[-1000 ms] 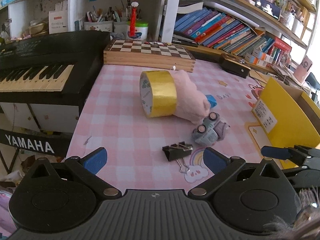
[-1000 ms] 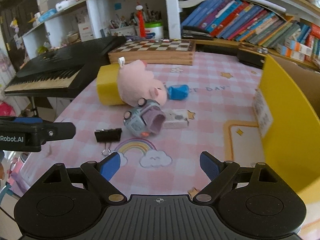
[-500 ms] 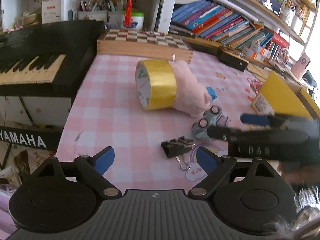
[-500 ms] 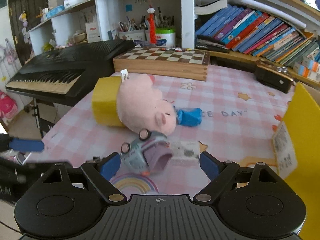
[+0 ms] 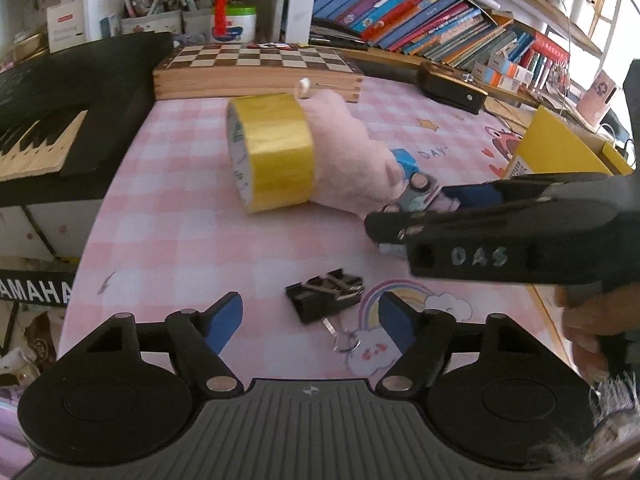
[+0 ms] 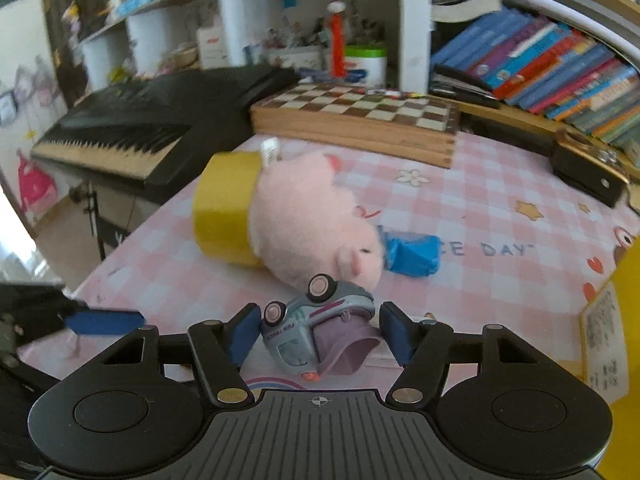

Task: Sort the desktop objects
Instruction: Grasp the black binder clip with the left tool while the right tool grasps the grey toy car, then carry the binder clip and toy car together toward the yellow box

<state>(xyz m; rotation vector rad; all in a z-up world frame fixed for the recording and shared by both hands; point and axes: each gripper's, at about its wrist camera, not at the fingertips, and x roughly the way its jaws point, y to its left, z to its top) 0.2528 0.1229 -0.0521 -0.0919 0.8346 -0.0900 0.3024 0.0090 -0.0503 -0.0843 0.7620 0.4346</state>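
A black binder clip (image 5: 324, 294) lies on the pink checked tablecloth (image 5: 180, 240), between the blue pads of my left gripper (image 5: 310, 322). Those jaws are closing, with a gap on both sides of the clip. A grey toy car (image 6: 316, 328) lies on its side between the pads of my right gripper (image 6: 320, 334). Its jaws are closing too, and the pads stand very close to the car's sides. In the left wrist view the right gripper (image 5: 416, 212) reaches in from the right over the toy car (image 5: 416, 196). One left finger (image 6: 104, 322) shows in the right wrist view.
A yellow tape roll (image 5: 276, 160) leans against a pink plush pig (image 5: 348, 160), with a blue object (image 6: 412, 254) behind. Chessboard box (image 5: 260, 68) and black case (image 5: 452, 86) at the back, keyboard (image 5: 60, 100) left, yellow box (image 5: 560, 148) right. A hand (image 5: 588, 320) holds the right gripper.
The right gripper moved in over the toy car and its jaws narrowed around it. The left gripper came forward and down to the binder clip, its jaws narrowing too.
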